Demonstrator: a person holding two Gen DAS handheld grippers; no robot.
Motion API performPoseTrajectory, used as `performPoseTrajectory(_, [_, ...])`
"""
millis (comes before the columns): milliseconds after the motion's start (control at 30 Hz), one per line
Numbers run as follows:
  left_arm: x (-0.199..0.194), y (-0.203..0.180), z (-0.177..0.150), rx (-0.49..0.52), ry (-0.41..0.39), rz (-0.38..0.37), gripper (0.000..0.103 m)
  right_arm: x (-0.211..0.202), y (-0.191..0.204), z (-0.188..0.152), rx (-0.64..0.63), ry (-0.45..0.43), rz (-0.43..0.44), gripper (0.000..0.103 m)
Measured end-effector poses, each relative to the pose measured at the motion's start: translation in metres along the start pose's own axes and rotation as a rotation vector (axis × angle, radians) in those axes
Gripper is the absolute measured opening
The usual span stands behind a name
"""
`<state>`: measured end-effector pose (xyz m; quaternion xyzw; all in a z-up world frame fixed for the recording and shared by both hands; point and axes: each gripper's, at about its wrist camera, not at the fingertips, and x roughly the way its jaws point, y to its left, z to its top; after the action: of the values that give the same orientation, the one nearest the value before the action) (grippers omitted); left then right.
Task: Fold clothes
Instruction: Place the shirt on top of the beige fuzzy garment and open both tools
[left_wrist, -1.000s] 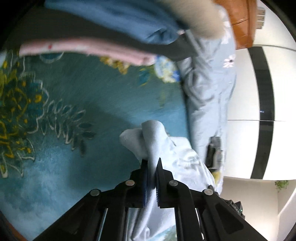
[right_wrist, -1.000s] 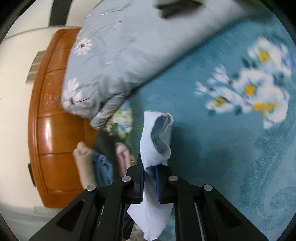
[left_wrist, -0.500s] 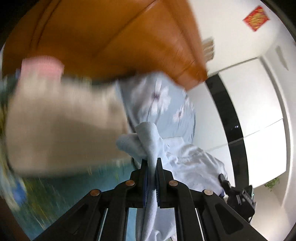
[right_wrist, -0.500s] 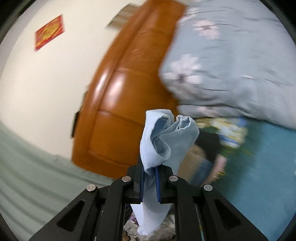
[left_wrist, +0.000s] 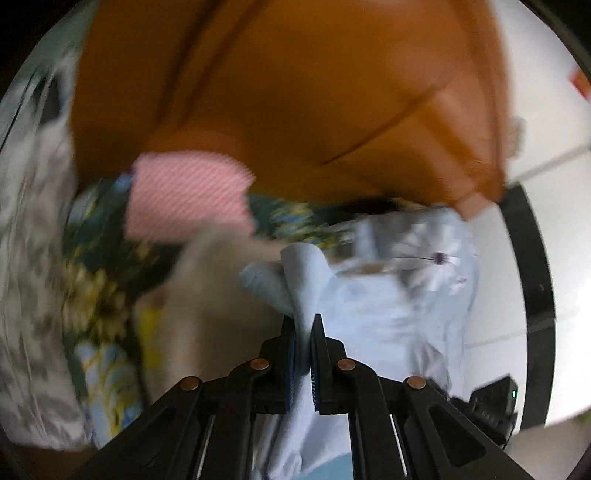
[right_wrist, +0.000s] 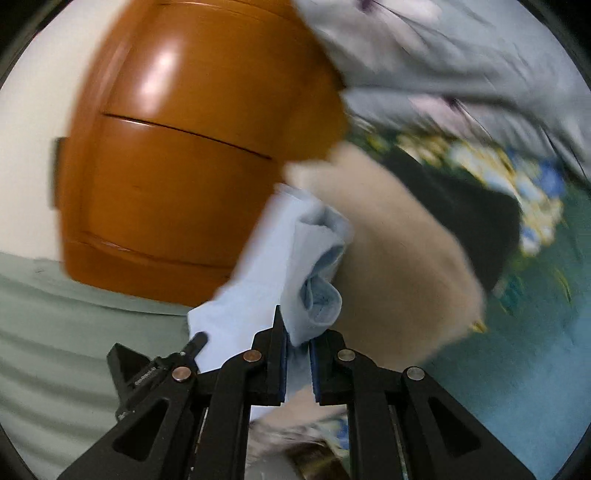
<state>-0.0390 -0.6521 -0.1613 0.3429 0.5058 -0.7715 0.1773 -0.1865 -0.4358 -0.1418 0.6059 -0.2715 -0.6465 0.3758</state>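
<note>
No text, label or number is legible in either view (both are motion-blurred).

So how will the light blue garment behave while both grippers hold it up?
Probably floppy: the light blue garment bunches above the right gripper and sags below. Likely light: the left gripper holds it by a small pinch.

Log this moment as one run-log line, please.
stage: carrying garment | left gripper: shut on light blue garment | right gripper: shut on same garment | ahead: beige folded item, wooden headboard | image: motion-blurred
</note>
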Motion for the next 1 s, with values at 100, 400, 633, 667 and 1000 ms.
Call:
performPoseTrajectory(100, [0.008,0.023,-0.006,-0.064,0.013,-0.032,0.008,0.002,-0.024,-0.001,0.074,-0.013,0.022,0.011])
performPoseTrajectory(400, [0.016,0.011,0.012,-0.033,0.057,-0.003,0.012,0.017,-0.023,0.016,0.058,0.023,-0.067,0.012])
performPoseTrajectory(633, [-0.025,-0.014,0.004,0.109,0.025,0.080,0.050,-0.021,-0.002,0.015,-0.071,0.011,-0.152,0.026])
performPoseTrajectory(667, [-0.030,-0.021,0.002,0.149,0.012,0.103,0.050,-0.030,0.001,0.016,-0.091,-0.013,-0.176,0.027])
performPoseTrajectory(1000, [-0.015,-0.077,-0.030,0.402,-0.024,0.194,0.063,-0.017,0.070,0.014,-0.418,-0.038,-0.279,0.032])
